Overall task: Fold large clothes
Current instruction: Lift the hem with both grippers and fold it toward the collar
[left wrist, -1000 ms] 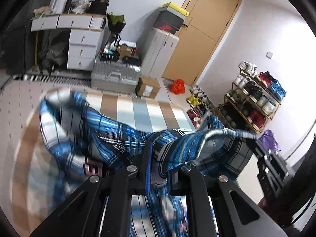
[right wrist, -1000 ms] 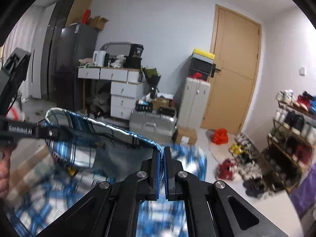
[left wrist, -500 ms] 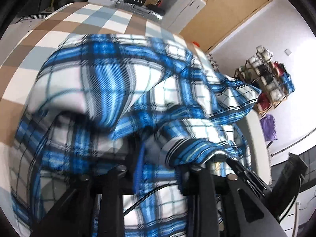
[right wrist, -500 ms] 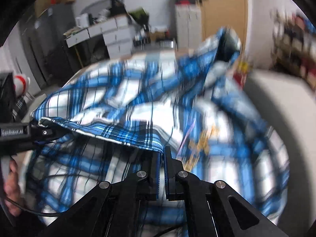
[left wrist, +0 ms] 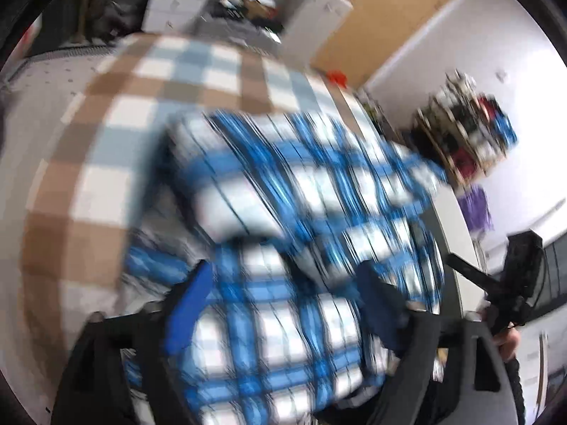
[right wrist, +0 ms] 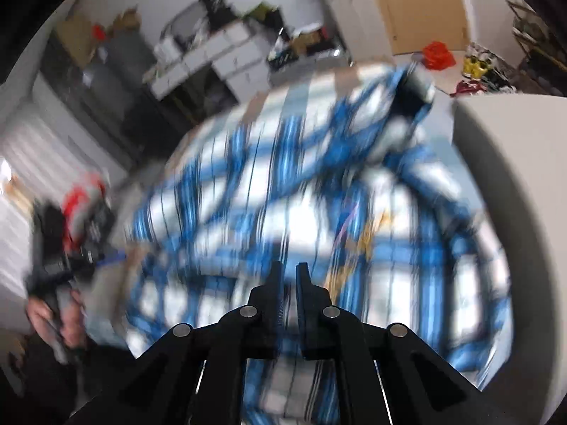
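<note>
A blue-and-white plaid shirt (left wrist: 301, 212) lies bunched on the brown-and-blue checked bed cover (left wrist: 106, 141). My left gripper (left wrist: 285, 272) hovers just over its near part. Its jaws are opening and stand wide, with cloth beneath them but neither pad pressing on it. In the right wrist view the shirt (right wrist: 283, 194) fills the middle, motion-blurred. My right gripper (right wrist: 290, 269) points down at it with only a narrow slit between its fingers, which is starting to widen. Blur hides whether the hem is still pinched. A hand (right wrist: 53, 318) holds the left gripper at the left edge.
The bed's pale bare side (right wrist: 514, 177) curves along the right. Beyond the bed stand white drawers (right wrist: 212, 60), a white cabinet (right wrist: 358, 14), a wooden door (left wrist: 389, 24) and a shoe rack (left wrist: 471, 134). A red bag (right wrist: 437, 55) lies on the floor.
Both grippers came down from holding the shirt's edge up in the air to the bed. The left jaws went from shut on the cloth to wide apart, and the shirt dropped flat.
</note>
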Action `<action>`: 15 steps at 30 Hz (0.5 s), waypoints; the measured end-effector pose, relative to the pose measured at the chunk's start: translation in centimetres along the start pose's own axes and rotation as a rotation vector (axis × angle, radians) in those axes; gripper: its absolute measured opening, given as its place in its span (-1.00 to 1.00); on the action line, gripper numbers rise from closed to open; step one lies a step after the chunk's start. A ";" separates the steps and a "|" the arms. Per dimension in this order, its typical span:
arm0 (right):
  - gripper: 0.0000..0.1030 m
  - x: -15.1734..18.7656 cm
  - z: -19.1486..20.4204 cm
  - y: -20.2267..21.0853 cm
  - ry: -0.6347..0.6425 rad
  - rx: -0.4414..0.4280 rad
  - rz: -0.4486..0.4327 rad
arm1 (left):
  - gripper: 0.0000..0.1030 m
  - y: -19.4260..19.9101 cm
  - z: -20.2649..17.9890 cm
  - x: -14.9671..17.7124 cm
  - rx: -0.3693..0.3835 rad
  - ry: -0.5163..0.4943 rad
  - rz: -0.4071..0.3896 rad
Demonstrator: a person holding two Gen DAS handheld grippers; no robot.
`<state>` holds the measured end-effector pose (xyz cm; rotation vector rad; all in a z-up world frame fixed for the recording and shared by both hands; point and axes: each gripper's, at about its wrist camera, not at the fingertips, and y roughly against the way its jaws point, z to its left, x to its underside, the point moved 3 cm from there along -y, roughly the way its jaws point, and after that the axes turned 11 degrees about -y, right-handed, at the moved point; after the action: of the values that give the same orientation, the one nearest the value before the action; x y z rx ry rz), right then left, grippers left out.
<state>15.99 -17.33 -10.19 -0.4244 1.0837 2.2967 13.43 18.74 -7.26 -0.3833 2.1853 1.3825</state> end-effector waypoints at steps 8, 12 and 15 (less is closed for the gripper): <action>0.97 -8.0 -4.2 -3.1 -0.265 -0.092 -0.042 | 0.59 -6.4 6.2 -2.8 0.163 0.344 0.134; 0.97 -8.5 -5.4 -7.9 -0.341 -0.058 0.054 | 0.58 -9.6 7.4 -3.7 0.237 0.430 0.197; 0.73 -9.5 -5.9 -9.7 -0.354 -0.010 0.038 | 0.46 -10.0 7.2 -3.9 0.315 0.476 0.194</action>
<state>29.69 -20.28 -14.99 0.0032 0.9089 2.2971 23.56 20.67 -15.05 -0.4229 2.8444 1.0901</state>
